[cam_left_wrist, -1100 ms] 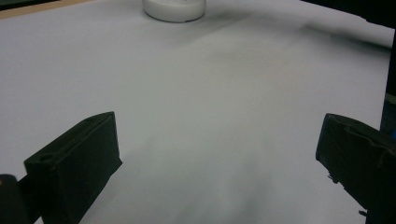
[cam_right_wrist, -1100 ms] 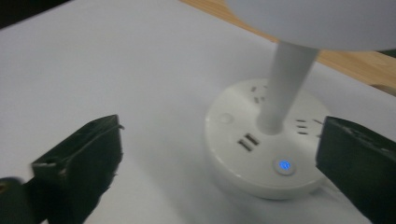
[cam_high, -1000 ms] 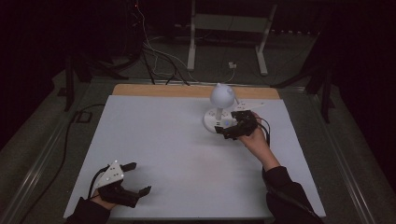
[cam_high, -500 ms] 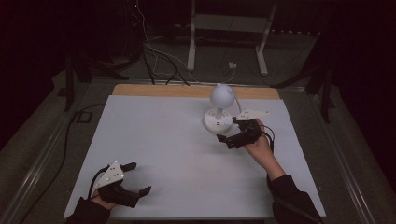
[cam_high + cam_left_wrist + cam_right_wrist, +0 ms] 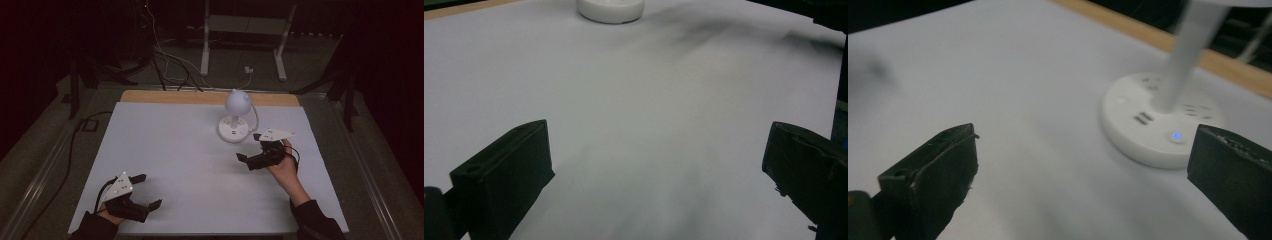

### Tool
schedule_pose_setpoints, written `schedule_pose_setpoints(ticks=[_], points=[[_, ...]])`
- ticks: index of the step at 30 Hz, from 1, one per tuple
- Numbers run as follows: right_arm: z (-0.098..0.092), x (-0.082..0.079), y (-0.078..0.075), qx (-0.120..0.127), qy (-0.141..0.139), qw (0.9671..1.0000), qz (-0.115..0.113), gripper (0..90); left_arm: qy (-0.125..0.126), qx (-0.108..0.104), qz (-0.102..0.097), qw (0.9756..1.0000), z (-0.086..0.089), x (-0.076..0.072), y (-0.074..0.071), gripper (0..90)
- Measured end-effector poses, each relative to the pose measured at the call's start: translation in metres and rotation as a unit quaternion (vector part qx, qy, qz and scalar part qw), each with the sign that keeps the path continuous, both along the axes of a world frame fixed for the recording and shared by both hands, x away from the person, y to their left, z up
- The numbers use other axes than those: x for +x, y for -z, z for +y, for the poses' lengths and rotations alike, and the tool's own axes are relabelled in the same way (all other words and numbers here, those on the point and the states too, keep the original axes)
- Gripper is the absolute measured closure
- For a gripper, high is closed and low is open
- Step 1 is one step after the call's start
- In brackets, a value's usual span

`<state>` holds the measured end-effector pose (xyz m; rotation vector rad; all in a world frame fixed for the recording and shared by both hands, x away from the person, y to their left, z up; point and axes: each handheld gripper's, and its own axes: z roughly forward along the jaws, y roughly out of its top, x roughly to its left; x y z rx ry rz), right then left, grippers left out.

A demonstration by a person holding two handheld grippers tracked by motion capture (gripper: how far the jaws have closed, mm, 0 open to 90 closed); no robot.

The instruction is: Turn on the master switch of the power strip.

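White table [image 5: 165,150], wood edge at the far side. Toward the far right, white lamp [image 5: 236,117], round base flat, small blue light lit. Just beside it, nearer, right gripper [image 5: 252,159], jaws wide apart, empty. Near left corner, left gripper [image 5: 146,191], likewise spread wide, holding nothing.
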<state>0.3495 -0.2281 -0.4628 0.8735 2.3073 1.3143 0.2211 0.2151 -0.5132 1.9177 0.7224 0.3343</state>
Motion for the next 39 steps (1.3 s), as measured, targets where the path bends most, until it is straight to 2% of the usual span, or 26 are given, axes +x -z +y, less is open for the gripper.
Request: schedule_pose_setpoints(ticks=[2,4,9,14,16,21,26,32,33,39], points=[[-0.006,-0.003,0.002,0.002,0.011,0.9999,-0.007,0.0,0.0,0.001,0.0,1.0,0.0,0.0,0.0,0.2],[-0.012,-0.006,0.006,0.001,0.007,0.9999,0.007,0.0,0.0,0.0,0.0,1.0,0.0,0.0,0.0,0.2],[-0.02,-0.017,0.016,-0.012,0.014,0.9998,0.007,0.0,0.0,0.0,0.0,1.0,0.0,0.0,0.0,0.2],[-0.027,-0.024,0.023,-0.017,0.012,0.9993,0.031,0.0,0.001,0.001,-0.001,1.0,0.0,0.0,0.0,0.2],[-0.032,-0.032,0.028,-0.027,0.019,0.999,0.03,0.0,0.001,0.001,-0.002,1.0,0.0,-0.001,0.0,0.2],[-0.04,-0.041,0.035,-0.018,0.015,0.9988,0.043,0.0,0.002,0.002,-0.003,1.0,0.0,-0.001,-0.001,0.2],[-0.047,-0.055,0.045,-0.047,0.019,0.9976,0.047,0.0,0.003,0.002,-0.004,1.0,-0.001,-0.001,-0.001,0.2],[-0.066,-0.072,0.051,-0.043,0.029,0.9968,0.062,0.0,0.004,0.002,-0.003,1.0,-0.001,-0.002,-0.001,0.2],[-0.073,-0.076,0.052,-0.048,0.036,0.9962,0.063,0.0,0.004,0.002,-0.003,1.0,-0.001,-0.002,-0.001,0.2],[-0.09,-0.088,0.055,-0.048,0.056,0.9948,0.071,0.0,0.003,0.003,-0.004,1.0,-0.001,-0.002,-0.001,0.2]])
